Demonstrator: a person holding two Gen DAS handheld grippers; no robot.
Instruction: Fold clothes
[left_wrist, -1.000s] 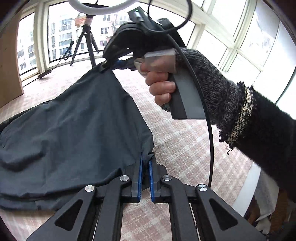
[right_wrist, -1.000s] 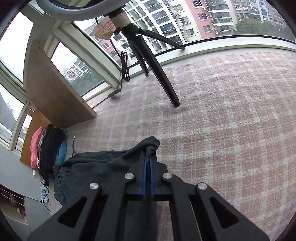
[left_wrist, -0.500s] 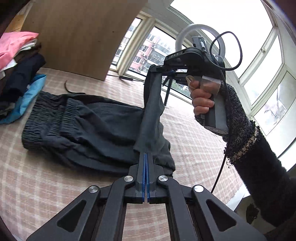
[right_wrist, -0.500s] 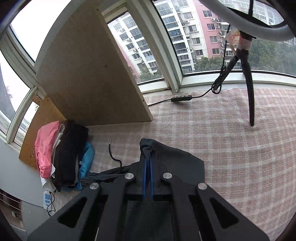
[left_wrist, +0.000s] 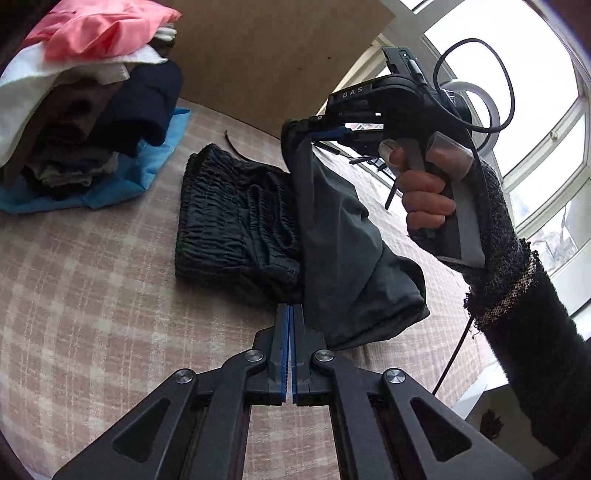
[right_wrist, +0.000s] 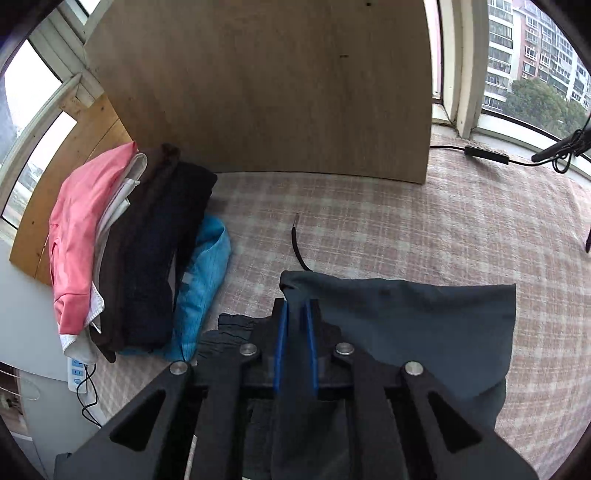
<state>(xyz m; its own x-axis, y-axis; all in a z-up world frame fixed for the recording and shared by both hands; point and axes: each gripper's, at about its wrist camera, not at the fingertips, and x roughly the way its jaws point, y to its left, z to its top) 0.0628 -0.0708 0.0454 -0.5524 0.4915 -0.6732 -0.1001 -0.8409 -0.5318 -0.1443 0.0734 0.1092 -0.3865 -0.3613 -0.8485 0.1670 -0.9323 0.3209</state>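
Observation:
A dark grey garment (left_wrist: 343, 229) lies on the pink checked cover (left_wrist: 92, 314), and its gathered elastic waistband (left_wrist: 229, 221) faces the clothes pile. The loose end is lifted and folded back over the waistband. My left gripper (left_wrist: 290, 310) is shut on the near edge of that end. A hand holds my right gripper (left_wrist: 321, 134) above the far corner, where fabric still hangs from it. In the right wrist view the right gripper (right_wrist: 295, 306) is opening its jaws, and the blue pads stand apart with the grey fabric (right_wrist: 424, 325) between them.
A pile of folded clothes (right_wrist: 129, 258), pink on top and blue at the bottom, sits left of the garment. Behind them a wooden board (right_wrist: 277, 92) leans against the windows. A short black cord (right_wrist: 297, 247) lies beyond the garment, and a cable (right_wrist: 487, 155) runs by the window.
Both grippers swung the garment's loose end across toward the waistband and the clothes pile, folding it over. The right gripper's pads have parted. The left stays shut.

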